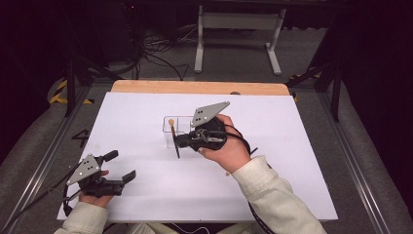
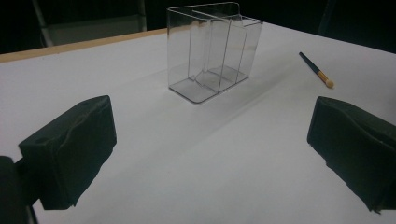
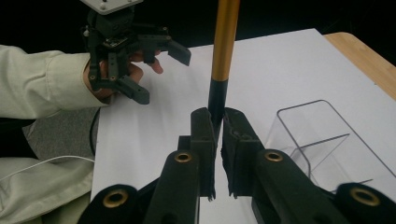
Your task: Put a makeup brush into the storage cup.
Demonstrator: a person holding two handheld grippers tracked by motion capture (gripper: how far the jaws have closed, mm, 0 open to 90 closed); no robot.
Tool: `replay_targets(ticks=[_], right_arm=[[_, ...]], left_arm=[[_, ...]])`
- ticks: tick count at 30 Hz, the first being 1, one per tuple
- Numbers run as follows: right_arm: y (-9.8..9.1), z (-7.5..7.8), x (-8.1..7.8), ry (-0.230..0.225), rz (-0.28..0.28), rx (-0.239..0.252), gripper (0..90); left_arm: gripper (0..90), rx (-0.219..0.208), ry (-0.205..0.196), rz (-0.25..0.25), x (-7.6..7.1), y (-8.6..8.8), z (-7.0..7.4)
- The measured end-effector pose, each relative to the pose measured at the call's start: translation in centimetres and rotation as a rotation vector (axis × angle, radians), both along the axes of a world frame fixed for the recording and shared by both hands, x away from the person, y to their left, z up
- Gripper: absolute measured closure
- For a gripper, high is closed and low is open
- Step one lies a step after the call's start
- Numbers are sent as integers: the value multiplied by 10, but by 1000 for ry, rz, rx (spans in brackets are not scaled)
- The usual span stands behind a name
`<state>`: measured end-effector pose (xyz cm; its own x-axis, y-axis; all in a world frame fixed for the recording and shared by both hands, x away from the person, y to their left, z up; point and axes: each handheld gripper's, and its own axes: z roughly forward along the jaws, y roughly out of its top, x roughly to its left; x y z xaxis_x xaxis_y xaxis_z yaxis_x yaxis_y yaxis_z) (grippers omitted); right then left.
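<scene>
Pinching a slim brush between its two black jaws, the right gripper is hovering over the middle of the white table, just in front of a clear plastic organizer. In the right gripper view the jaws are pressing together on the brush's dark lower shaft, with the gold section rising straight up out of the top of the frame; the organizer is lying just to the right of the jaws, its inner divider showing through the clear wall. From the high view the brush is standing nearly upright beside the organizer's near wall, its pale tip up by the rim and its dark end pointing down toward the table; whether that end is touching the surface cannot be told. The right hand is wrapping around the gripper body, a cream sleeve trailing back toward the bottom edge. The left gripper is sitting low at the near left corner of the table, well apart from the organizer, jaws spread wide and holding nothing; the left hand is gripping it from behind. In the left gripper view the two black jaws are standing far apart at either side, framing the organizer farther back, which is showing upright partitions inside. A second brush, dark-handled with a pale tip, is lying flat on the table off to the right of the organizer in that view.
</scene>
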<state>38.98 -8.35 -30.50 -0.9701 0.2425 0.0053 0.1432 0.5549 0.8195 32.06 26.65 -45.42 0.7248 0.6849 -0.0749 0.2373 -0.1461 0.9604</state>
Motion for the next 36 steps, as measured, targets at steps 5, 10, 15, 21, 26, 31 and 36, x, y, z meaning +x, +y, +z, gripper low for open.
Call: replay_targets(ticks=[5, 10, 15, 21, 26, 31, 36], right_arm=[[-3, 3, 7, 1, -29, 10, 836], [-6, 7, 13, 1, -53, 19, 836], [-7, 9, 22, -2, -88, 25, 836], [-9, 10, 29, -6, -121, 41, 836], [-12, 8, 38, -5, -159, 59, 835], [-15, 7, 43, -15, -181, 79, 835], [-14, 3, 47, -18, -205, 89, 836]], left_arm=[[18, 0, 0, 0, 0, 0, 0], [18, 1, 1, -1, 0, 0, 0], [18, 0, 0, -1, 0, 0, 0], [18, -1, 0, -1, 0, 0, 0], [17, -1, -1, 2, 0, 0, 0], [16, 2, -4, 1, 0, 0, 0], [16, 2, 0, 0, 0, 0, 0]])
